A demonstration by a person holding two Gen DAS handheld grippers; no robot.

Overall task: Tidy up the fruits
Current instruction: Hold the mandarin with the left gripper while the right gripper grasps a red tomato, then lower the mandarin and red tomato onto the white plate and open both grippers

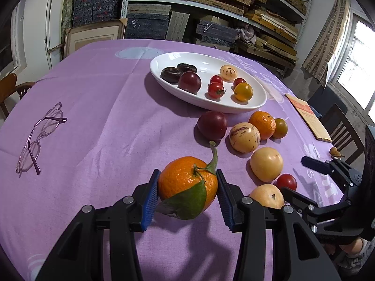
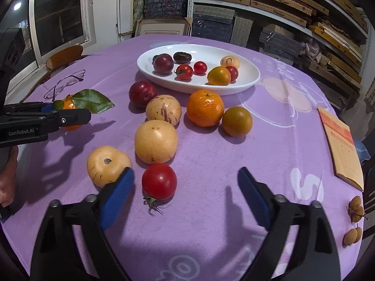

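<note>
Fruits lie loose on the purple worktop (image 2: 211,168) just before the white oval dish (image 2: 248,79), with bare cloth to the left. The left gripper (image 1: 187,194) pinches a leafy mandarin (image 1: 185,180), stem up. The right gripper (image 2: 185,187) stands spread around a red tomato (image 2: 159,181), pads clear, stalk toward the camera; its fingers partly hide one yellow fruit (image 2: 105,164).
</note>
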